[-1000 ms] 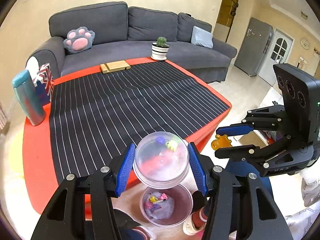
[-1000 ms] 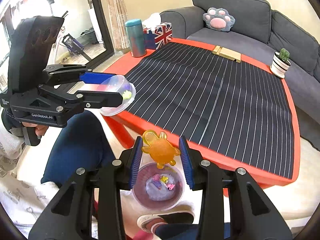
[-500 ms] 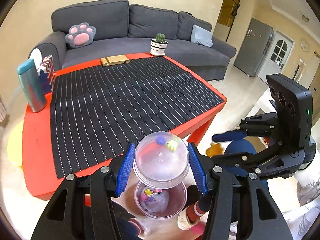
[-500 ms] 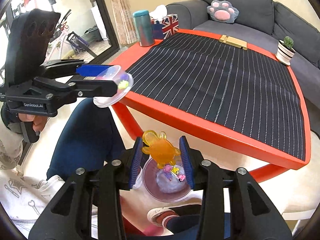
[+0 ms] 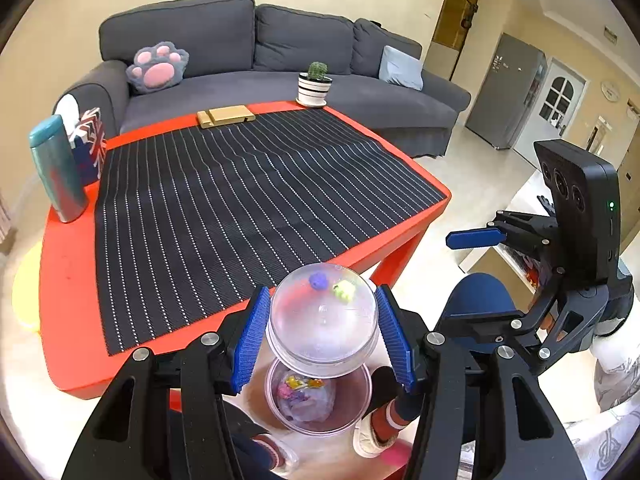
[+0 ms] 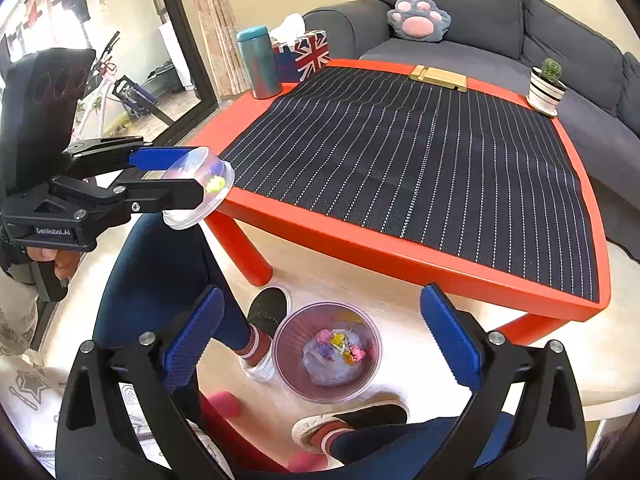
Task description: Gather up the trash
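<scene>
My left gripper (image 5: pixel 323 330) is shut on a clear plastic cup (image 5: pixel 322 320) with a purple and a yellow-green bit stuck inside; it is held above the floor, off the table's near edge. It also shows in the right wrist view (image 6: pixel 199 188). Below on the floor stands a clear purple-tinted trash bin (image 6: pixel 327 350) with coloured scraps and an orange piece inside; it also shows in the left wrist view (image 5: pixel 318 398). My right gripper (image 6: pixel 322 334) is open and empty, straight above the bin.
The red table (image 6: pixel 400 256) carries a black striped mat (image 5: pixel 248 204), a teal tumbler (image 5: pixel 58 168), a Union Jack tissue box (image 6: pixel 306 58), a wooden block (image 5: pixel 226 116) and a potted cactus (image 5: pixel 315 84). A grey sofa (image 5: pixel 280 60) stands behind. The person's legs and shoes (image 6: pixel 344 422) flank the bin.
My right gripper has opened and let go of the orange turtle-shaped piece, which is gone from between its fingers. The left gripper keeps holding the cup and has drawn back from the table.
</scene>
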Demonstrator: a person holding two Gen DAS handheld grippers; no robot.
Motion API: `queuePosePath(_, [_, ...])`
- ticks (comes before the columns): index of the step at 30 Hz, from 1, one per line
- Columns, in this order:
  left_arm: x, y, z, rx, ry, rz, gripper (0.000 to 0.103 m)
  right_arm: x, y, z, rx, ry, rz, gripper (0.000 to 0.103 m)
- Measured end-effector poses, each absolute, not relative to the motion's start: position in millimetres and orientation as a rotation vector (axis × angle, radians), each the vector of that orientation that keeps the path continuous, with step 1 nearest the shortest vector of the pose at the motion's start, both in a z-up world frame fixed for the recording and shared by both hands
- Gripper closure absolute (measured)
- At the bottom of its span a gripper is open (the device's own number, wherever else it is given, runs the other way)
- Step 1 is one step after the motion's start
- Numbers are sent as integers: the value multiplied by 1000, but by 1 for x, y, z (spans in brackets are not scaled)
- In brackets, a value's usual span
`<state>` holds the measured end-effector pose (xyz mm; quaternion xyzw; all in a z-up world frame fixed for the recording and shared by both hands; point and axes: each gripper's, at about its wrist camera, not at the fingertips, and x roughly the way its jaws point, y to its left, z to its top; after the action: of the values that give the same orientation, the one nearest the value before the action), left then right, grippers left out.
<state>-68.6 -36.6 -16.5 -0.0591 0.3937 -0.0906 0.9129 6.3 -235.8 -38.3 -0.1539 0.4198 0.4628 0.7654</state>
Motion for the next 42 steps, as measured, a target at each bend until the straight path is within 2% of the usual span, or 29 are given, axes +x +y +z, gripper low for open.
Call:
queuePosePath(28, [-59,-55,-22,-86,835,-240,48,16,-262,-36,-281,922,951,3])
queuePosePath(30, [-58,-54,-22,-91,833,-239,30,16,-264,-36,-278,921,951,3])
queuePosePath(31, [-58,-53,-22,-97,827,-238,15,16,-264,-35,-277,921,951,3])
queuePosePath(42, [-59,-50,-25,-106,838,-215,9,17,-262,-36,-275,922,955,3])
